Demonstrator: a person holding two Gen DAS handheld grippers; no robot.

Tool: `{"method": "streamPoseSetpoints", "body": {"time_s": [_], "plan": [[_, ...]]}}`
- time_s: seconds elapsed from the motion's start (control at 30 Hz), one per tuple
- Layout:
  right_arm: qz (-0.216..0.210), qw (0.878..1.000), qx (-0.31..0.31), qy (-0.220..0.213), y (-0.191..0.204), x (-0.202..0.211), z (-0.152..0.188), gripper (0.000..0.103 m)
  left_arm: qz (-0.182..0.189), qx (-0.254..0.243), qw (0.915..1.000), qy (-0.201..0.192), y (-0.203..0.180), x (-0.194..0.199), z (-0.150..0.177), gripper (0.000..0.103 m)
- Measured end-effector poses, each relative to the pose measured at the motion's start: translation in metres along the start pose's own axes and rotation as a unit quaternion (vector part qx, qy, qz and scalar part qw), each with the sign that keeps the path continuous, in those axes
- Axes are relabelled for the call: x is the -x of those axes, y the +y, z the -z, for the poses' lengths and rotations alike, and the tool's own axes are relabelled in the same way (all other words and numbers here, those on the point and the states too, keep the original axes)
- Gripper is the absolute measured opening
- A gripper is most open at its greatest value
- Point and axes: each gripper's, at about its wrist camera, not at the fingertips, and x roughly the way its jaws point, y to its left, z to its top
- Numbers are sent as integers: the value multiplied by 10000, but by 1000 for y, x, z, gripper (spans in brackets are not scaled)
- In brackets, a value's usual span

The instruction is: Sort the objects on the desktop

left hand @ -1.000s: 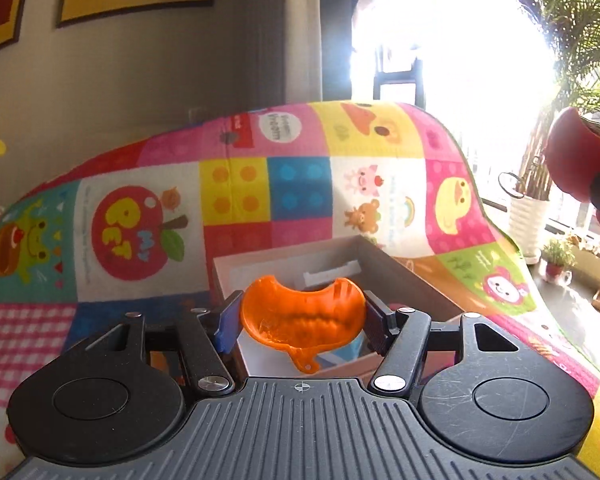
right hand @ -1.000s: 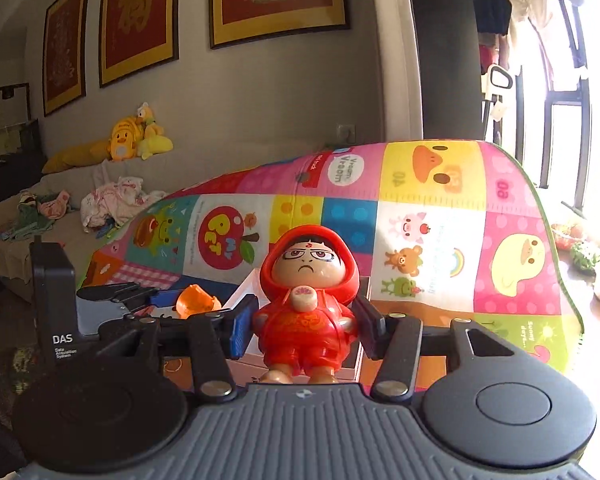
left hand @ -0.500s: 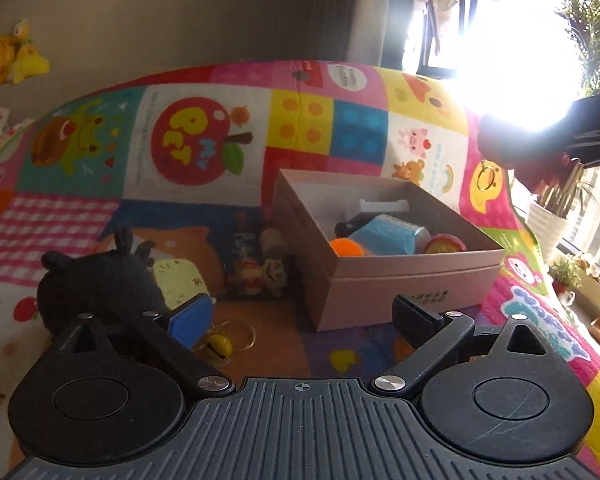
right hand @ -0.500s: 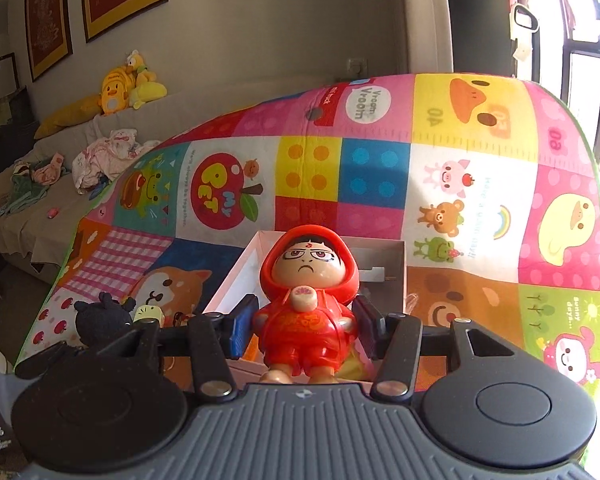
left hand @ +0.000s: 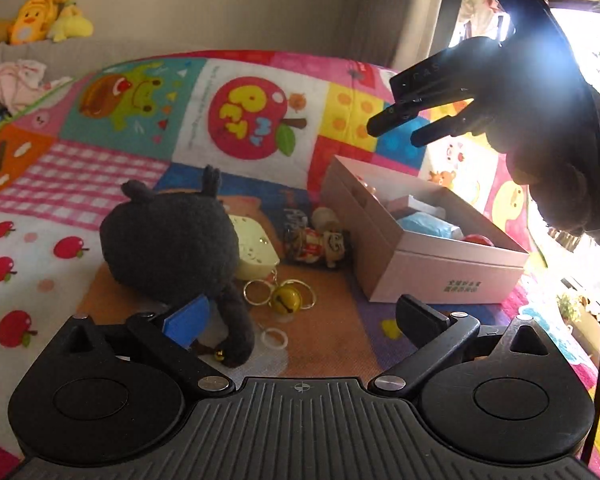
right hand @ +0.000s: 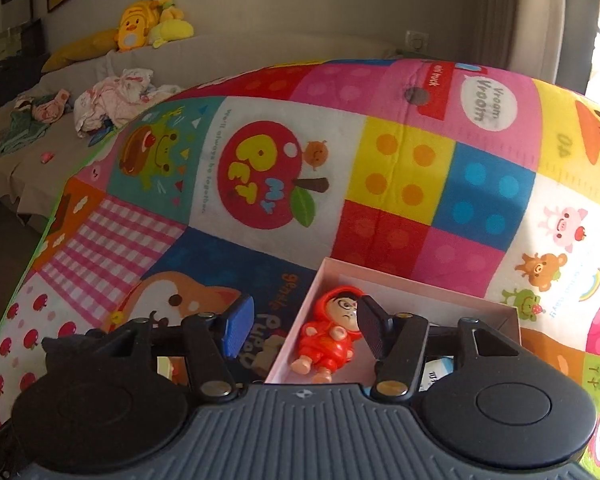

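My left gripper (left hand: 300, 316) hangs low over the colourful mat (left hand: 100, 184), its jaws opening with nothing between them. Just ahead lie a black plush toy (left hand: 168, 240), a pale yellow piece (left hand: 256, 252), a gold bell on key rings (left hand: 286, 298) and a small figurine (left hand: 320, 242). The pink box (left hand: 440, 276) stands to the right, with a blue item (left hand: 424, 226) inside. My right gripper (right hand: 302, 328) is open over the box's (right hand: 420, 284) left end. The red hooded doll (right hand: 328, 344) lies tilted in the box below, clear of the pads. The left wrist view shows the right gripper (left hand: 394, 134) above the box.
A white ring (left hand: 274, 338) lies near my left fingers. A grey sofa (right hand: 60, 120) with yellow plush toys (right hand: 140, 28) and heaped clothes (right hand: 116, 96) runs behind the mat. Bright window light and potted plants are at the right.
The left gripper let go of the orange piece at the box, opened wide and drew back left to the loose toys. The right gripper carried the red doll over the box and released it inside.
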Motion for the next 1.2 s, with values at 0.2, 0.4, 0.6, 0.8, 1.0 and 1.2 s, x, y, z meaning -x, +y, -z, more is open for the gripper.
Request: {"method": "streamPoseSetpoints", "body": {"time_s": [0.2, 0.4, 0.6, 0.8, 1.0, 1.2], "plan": [[333, 9919, 522, 1113, 58, -67, -7, 18, -25, -60, 9999, -105, -3, 3, 1, 102], [1344, 9771, 961, 1338, 66, -123, -9, 16, -20, 140, 9997, -194, 4, 5, 1, 102], [926, 9765, 872, 1738, 67, -115, -1, 15, 25, -20, 9996, -284, -1, 10, 3, 102], [95, 9766, 878, 1961, 71, -72, 23, 16, 146, -269, 9995, -119, -8, 13, 6, 103], [-615, 9749, 1017, 1880, 78, -22, 60, 15, 368, -296, 9987, 199, -13, 18, 13, 103], [-770, 9803, 957, 1549, 51, 30, 107, 18, 507, -479, 9965, 470, -25, 19, 21, 103]]}}
